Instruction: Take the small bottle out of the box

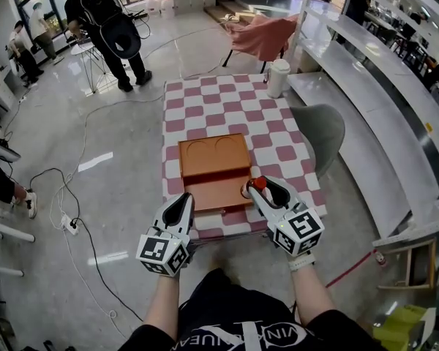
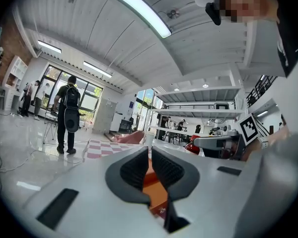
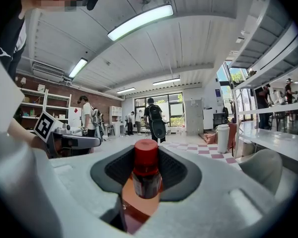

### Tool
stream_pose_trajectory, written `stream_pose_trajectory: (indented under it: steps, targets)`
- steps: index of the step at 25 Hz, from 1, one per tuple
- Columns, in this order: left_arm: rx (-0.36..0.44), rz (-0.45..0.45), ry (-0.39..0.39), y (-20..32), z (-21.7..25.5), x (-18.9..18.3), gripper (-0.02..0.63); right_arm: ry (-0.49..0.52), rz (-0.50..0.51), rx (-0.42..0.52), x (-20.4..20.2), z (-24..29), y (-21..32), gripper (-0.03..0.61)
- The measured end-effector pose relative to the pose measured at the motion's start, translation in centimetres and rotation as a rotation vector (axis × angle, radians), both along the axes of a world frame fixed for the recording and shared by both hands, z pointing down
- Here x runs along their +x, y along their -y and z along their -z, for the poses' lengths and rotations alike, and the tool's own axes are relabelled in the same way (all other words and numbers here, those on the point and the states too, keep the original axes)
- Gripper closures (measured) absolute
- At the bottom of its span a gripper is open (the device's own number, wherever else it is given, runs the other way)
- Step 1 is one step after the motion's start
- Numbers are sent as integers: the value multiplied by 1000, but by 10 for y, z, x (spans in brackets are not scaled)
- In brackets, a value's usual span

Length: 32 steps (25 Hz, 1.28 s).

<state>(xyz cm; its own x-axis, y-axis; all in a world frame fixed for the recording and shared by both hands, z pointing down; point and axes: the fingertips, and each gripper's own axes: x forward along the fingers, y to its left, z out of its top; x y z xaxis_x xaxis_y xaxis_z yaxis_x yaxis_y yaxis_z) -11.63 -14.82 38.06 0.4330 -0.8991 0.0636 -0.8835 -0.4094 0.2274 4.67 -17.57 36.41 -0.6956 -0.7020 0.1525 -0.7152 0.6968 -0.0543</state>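
The right hand-held gripper pinches the bottle upright, likely to lift it clear of the box. The left hand-held gripper waits, closed and empty.

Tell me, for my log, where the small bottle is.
The right gripper grips the small bottle between its fingers in its own view; the head view puts it by the right edge of the brown box.

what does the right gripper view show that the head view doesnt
Only the right gripper view: the right gripper clamped on the small bottle at its dark body, below the red cap. Only the head view: the open orange box whole on the checkered table. Both: the bottle, the left gripper, the white canister, a person with a backpack.
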Motion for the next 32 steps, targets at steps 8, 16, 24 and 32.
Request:
stream_pose_trajectory:
  steps: [8, 16, 24, 32]
  targets:
    - [18, 6, -2, 1, 12, -3, 588, 8, 2, 18, 0, 13, 1, 436]
    - [28, 13, -5, -1, 24, -9, 588, 17, 4, 37, -1, 30, -1, 436]
    - [48, 11, -8, -1, 36, -15, 588, 27, 9, 48, -3, 38, -3, 436]
    - [46, 0, 2, 1, 37, -19, 588, 37, 4, 64, -2, 42, -4, 436]
